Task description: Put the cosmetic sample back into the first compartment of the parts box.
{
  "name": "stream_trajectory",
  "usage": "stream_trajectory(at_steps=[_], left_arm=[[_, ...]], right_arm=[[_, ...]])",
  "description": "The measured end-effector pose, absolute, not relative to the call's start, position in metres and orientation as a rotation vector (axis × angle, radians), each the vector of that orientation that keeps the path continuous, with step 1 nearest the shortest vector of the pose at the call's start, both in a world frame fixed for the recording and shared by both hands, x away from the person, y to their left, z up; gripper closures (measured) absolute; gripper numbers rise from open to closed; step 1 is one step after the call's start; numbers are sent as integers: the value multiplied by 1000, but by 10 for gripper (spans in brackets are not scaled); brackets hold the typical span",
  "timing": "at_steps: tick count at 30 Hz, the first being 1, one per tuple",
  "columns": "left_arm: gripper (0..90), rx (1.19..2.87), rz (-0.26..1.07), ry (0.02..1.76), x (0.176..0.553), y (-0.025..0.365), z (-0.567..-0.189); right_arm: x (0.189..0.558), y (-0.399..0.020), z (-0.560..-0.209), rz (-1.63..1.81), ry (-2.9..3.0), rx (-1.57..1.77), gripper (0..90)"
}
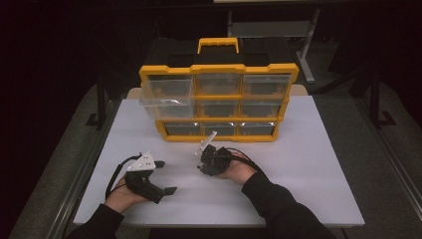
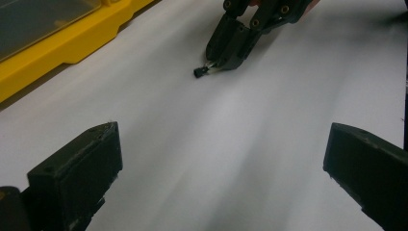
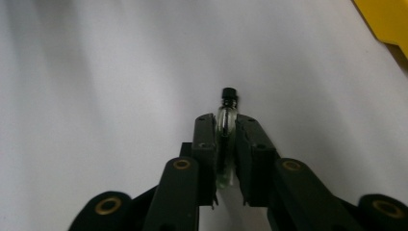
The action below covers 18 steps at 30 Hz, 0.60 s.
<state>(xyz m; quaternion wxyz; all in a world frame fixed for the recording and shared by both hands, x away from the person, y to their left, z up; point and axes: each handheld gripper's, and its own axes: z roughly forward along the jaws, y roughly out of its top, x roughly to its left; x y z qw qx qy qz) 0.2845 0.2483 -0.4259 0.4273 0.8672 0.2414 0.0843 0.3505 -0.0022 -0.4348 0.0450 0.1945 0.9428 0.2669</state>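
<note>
A small clear glass vial [image 3: 225, 126] with a black cap lies clamped between the jaws of my right gripper [image 3: 225, 121], cap end poking out past the tips. In the left gripper view the same vial [image 2: 201, 71] hangs just above the white table, held by the right gripper [image 2: 222, 58]. In the high view the right gripper [image 1: 201, 162] sits in front of the yellow organizer [image 1: 219, 68]. My left gripper [image 1: 166, 177] rests at the front left, its jaws wide apart with nothing between them, as the left gripper view [image 2: 223, 142] also shows.
The yellow organizer with several clear drawers stands upright at the back of the white table [image 1: 298, 169]. Its upper left drawer [image 1: 166, 97] is pulled out and juts forward. A black frame and dark floor surround the table.
</note>
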Motion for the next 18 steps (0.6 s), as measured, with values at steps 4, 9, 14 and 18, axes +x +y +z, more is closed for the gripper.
stream_trajectory(at_steps=[4, 9, 14, 18], left_arm=[[0, 2164, 212, 603, 284, 248, -426], [0, 2165, 216, 598, 284, 249, -426], [0, 2171, 224, 589, 285, 249, -427], [0, 2165, 224, 588, 285, 249, -427]], right_arm=[[351, -3, -435, 819, 2881, 602, 789], [350, -3, -435, 821, 2883, 602, 790], [351, -6, -433, 817, 2884, 600, 790], [351, -10, -430, 832, 2882, 616, 790]])
